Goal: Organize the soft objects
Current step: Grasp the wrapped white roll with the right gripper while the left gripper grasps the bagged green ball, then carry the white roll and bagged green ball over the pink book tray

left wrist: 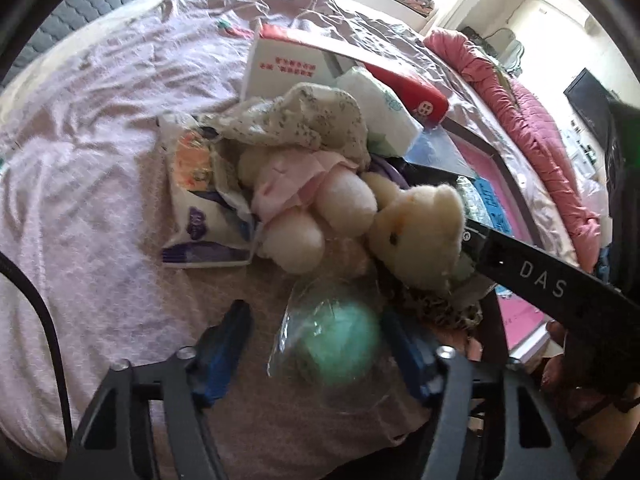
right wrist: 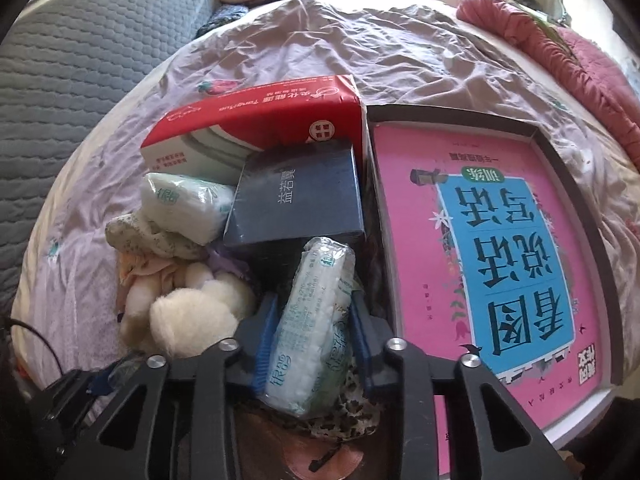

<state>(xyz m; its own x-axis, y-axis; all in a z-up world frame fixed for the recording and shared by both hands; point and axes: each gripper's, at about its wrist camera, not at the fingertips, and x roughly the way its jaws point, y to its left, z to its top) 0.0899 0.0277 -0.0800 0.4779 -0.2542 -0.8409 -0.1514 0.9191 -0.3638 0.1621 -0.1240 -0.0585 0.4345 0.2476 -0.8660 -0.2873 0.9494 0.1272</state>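
A green ball in a clear plastic bag [left wrist: 340,344] lies between the blue pads of my left gripper [left wrist: 316,344]. The right pad touches the bag and the left pad stands clear of it, so the gripper is open. Just beyond lies a cream teddy bear [left wrist: 416,232] in a pink dress, under a floral cloth [left wrist: 304,120]. My right gripper [right wrist: 314,336] is shut on a clear-wrapped tissue pack [right wrist: 312,312], which stands upright between its pads. The teddy bear [right wrist: 192,320] sits to its left.
Everything lies in a pile on a pink bedsheet [left wrist: 100,160]: a red tissue box [right wrist: 256,120], a dark blue box [right wrist: 300,200], a white tissue pack [right wrist: 180,204], a leopard-print cloth [right wrist: 344,408]. A tray with a pink book [right wrist: 500,260] lies to the right.
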